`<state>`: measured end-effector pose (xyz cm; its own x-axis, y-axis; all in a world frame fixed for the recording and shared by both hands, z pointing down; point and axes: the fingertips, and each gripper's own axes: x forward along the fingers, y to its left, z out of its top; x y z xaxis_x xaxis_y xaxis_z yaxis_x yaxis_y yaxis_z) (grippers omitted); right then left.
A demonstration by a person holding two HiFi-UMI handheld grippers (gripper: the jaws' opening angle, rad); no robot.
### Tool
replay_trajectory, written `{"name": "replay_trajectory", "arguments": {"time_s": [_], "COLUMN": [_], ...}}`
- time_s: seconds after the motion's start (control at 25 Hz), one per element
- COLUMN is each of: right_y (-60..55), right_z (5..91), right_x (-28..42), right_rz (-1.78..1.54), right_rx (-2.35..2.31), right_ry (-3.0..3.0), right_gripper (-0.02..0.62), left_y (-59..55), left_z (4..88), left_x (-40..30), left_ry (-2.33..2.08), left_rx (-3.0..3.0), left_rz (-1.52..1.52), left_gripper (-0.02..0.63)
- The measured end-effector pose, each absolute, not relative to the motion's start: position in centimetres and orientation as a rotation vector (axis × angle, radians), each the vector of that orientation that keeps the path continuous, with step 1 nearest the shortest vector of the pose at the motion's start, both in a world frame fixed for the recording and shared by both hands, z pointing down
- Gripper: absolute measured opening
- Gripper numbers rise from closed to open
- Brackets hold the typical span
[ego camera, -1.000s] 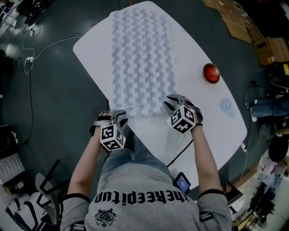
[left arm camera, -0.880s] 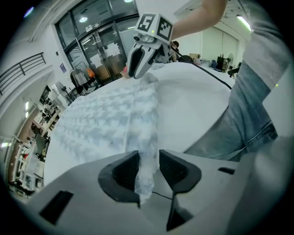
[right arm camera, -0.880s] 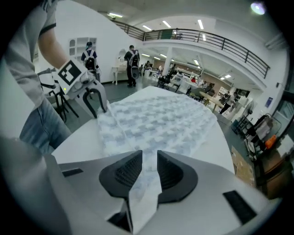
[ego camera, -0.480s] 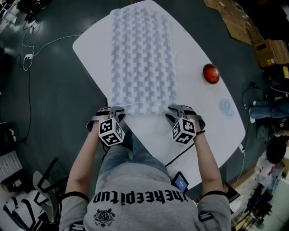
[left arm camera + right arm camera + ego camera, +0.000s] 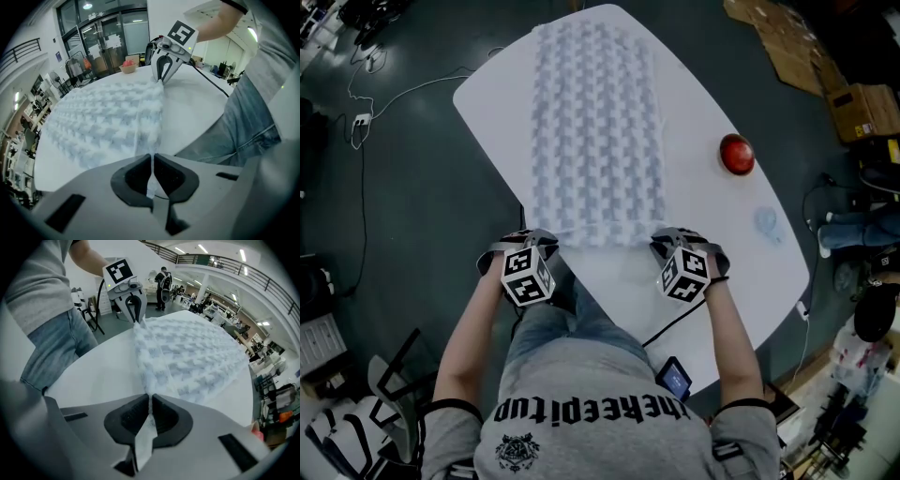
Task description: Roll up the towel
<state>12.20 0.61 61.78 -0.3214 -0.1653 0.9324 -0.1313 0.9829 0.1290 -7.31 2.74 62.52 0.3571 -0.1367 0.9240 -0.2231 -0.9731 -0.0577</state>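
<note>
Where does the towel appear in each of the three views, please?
Head view: upper centre, towel spread flat.
Left gripper view: centre-left, corner in left gripper.
Right gripper view: centre-right, corner in right gripper.
Shared landmark: the white table beneath it.

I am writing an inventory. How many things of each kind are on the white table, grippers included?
Towel: 1
Red round thing: 1
Pale crumpled scrap: 1
Phone: 1
Cable: 1
Grippers: 2, left gripper and right gripper
Total: 7

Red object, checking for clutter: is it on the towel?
No, the red object sits on the bare table, right of the towel.
</note>
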Motion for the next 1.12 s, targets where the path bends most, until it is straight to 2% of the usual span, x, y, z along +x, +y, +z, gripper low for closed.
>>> {"name": "replay_trajectory", "arguments": {"time_s": [0.28,0.6,0.84,1.12], "right_y": [5.3,1.6,-2.0,-4.6], "right_z": [62.1,60.6,60.1,61.1], "right_x": [12.6,12.3,11.6,11.5], "right_rz": [0.150,0.309,0.275,0.154], "right_rx": [0.069,0.134,0.228,0.320], "right_ry": [-1.903,-1.977,-2.009,-1.957], "right_gripper": [0.021,0.023,0.023,0.023], "left_y": [7.3,4.7,1.0,-2.2], "left_z": [62.7,61.5,61.1,61.9], "left_x": [-7.0,-7.5,-8.4,-8.5], "left_ry": [-0.141,-0.184,-0.297,-0.407], "left_rx": [2.467,2.466,2.465,2.510], "left_rz": [1.636,1.530,1.534,1.697], "left_gripper": [0.023,0.035,0.040,0.048]}}
